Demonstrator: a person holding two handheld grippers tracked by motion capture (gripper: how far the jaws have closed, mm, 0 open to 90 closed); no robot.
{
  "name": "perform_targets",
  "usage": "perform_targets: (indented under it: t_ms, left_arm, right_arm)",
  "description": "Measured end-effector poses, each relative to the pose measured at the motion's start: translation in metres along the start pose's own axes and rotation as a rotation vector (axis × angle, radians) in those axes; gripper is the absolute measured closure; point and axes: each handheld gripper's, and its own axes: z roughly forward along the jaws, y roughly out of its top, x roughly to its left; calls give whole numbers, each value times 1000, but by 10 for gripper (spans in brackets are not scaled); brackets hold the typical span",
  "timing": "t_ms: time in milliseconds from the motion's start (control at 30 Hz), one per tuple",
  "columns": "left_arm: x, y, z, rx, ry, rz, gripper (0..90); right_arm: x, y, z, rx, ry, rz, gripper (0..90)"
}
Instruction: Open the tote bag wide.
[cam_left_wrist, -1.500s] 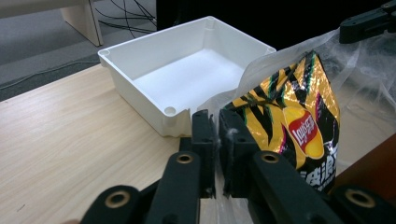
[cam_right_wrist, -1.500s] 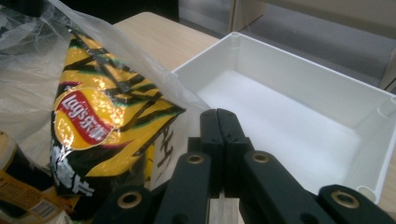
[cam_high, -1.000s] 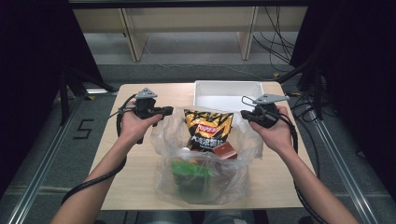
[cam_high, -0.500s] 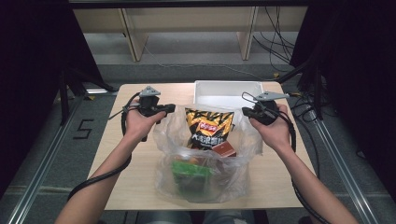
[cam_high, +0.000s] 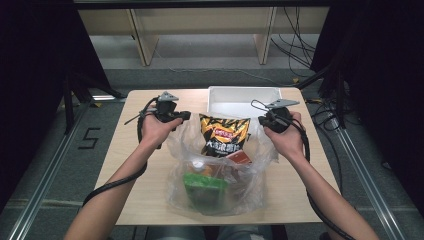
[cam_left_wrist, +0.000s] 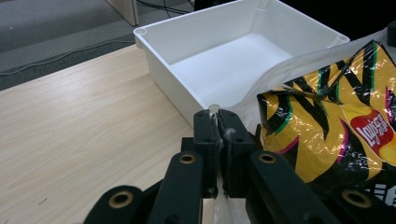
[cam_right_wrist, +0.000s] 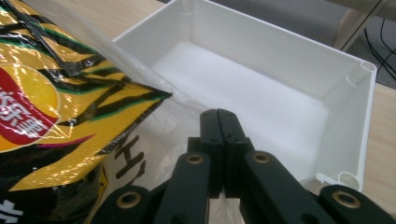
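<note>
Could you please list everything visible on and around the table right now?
plastic bag: one, clear, middle of the table, its mouth pulled apart at both sides
chip bag: one, yellow and black, upright in the plastic bag
green packet: one, green, low in the plastic bag
red packet: one, red, beside the chip bag
white bin: one, white, far edge of the table
table: one, light wood
left tool: one, black, shut on the plastic bag's left rim
right tool: one, black, shut on the right rim
</note>
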Motion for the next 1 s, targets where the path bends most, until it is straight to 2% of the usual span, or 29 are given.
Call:
perform_targets:
  t_ms: [100, 200, 267, 300, 333, 367, 400, 500, 567, 633, 700, 900, 933, 967, 1000]
  left_arm:
    - [0, -1, 4, 12, 5, 1, 860]
    - [-1, -3, 7, 30, 6, 6, 864]
    - [-1, -5, 7, 51, 0, 17, 866]
    - [-2, -7, 6, 74, -6, 25, 866]
    - [-3, -9, 6, 87, -15, 27, 866]
    - [-3, -9, 6, 87, -15, 27, 866]
    - [-5, -11, 4, 97, -25, 33, 867]
    - [-7, -15, 2, 107, -38, 36, 867]
    - [-9, -21, 1, 134, -72, 40, 867]
    - [-10, -23, 2, 141, -81, 34, 867]
    - [-10, -29, 8, 175, -88, 36, 867]
    - [-10, -39, 16, 202, -102, 27, 868]
    - [-10, -43, 18, 222, -111, 30, 868]
    - [-10, -43, 18, 222, -111, 30, 868]
    - [-9, -47, 20, 232, -115, 29, 868]
  right_arm:
    - [-1, -3, 4, 12, -8, 7, 900]
    - [-1, -6, 5, 37, 9, -5, 900]
    - [-1, -7, 5, 32, 12, -15, 900]
    - [4, -8, -2, 69, 29, 21, 900]
    - [3, -10, -3, 62, 28, -10, 900]
    - [3, -10, -3, 62, 28, -10, 900]
    - [5, -12, -10, 85, 48, -33, 900]
    - [7, -18, -18, 95, 66, -51, 900]
    - [8, -23, -21, 107, 72, -67, 900]
    - [9, -29, -20, 130, 77, -76, 900]
    - [8, -33, -17, 156, 76, -79, 900]
    - [7, -44, -6, 191, 86, -81, 900]
    - [7, -47, -5, 198, 88, -84, 900]
    - [9, -48, -5, 208, 92, -58, 900]
    - [9, -50, -4, 216, 98, -68, 900]
